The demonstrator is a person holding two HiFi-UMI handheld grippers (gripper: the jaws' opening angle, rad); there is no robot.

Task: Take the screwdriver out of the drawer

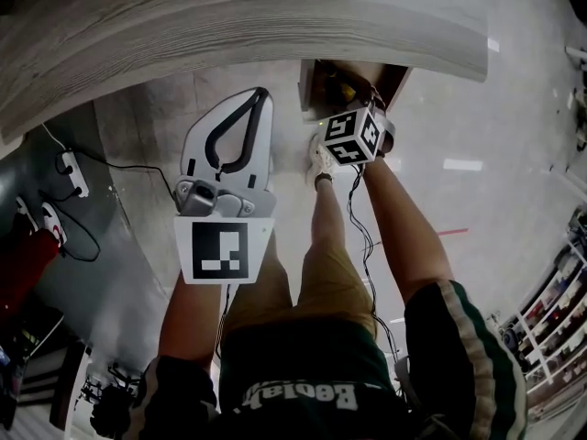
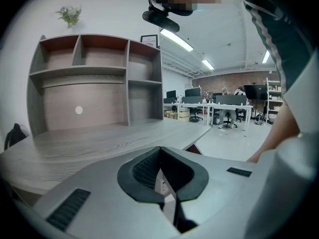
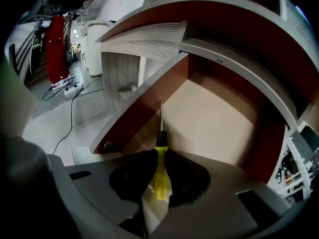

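Note:
The drawer stands open under the edge of the wooden desk. My right gripper reaches into it, its marker cube hiding the jaws in the head view. In the right gripper view my right gripper is shut on the yellow handle of the screwdriver, whose thin shaft points out over the drawer's beige floor. My left gripper is held above the floor beside the desk, shut with nothing in it; its dark pads meet.
The drawer's red-brown side wall runs close on the left of the screwdriver. A shelf unit stands on the desk. Power strips and cables lie on the floor at left. The person's legs are below the drawer.

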